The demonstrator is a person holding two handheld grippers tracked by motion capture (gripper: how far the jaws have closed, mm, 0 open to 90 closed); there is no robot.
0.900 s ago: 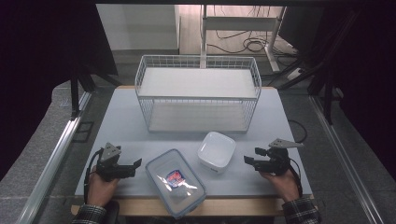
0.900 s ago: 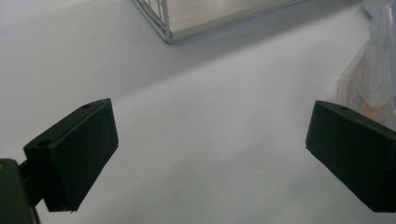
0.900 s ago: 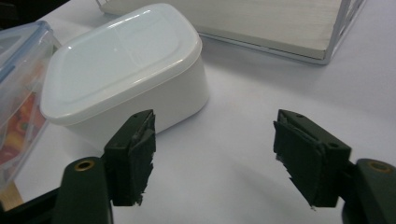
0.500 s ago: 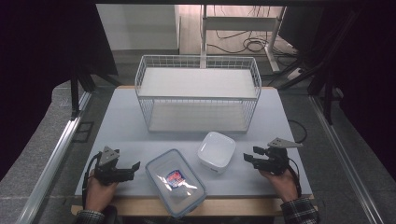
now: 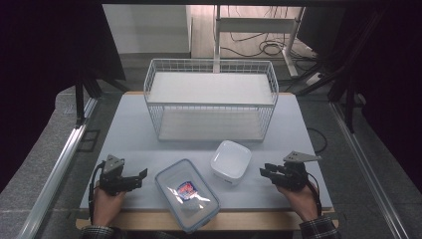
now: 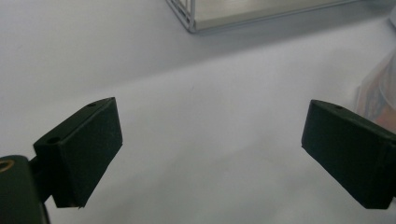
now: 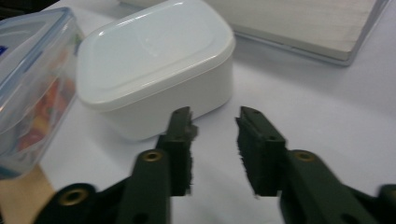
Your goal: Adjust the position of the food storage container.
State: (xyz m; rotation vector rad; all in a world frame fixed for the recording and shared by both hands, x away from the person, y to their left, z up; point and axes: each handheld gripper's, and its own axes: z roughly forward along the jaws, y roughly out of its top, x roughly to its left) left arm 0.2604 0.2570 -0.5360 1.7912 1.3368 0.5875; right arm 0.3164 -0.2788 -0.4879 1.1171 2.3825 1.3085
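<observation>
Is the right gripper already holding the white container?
No, the right gripper stands open with nothing between its jaws, just short of the white container.

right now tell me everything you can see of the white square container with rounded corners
The white square container with rounded corners looks like smooth opaque plastic, with a slightly raised, glossy lid panel closed on top. It stands upright on the pale grey table, in front of the white wire basket and beside the clear lidded plastic box. Nothing grips it; the right gripper points at it, short of touching.
</observation>
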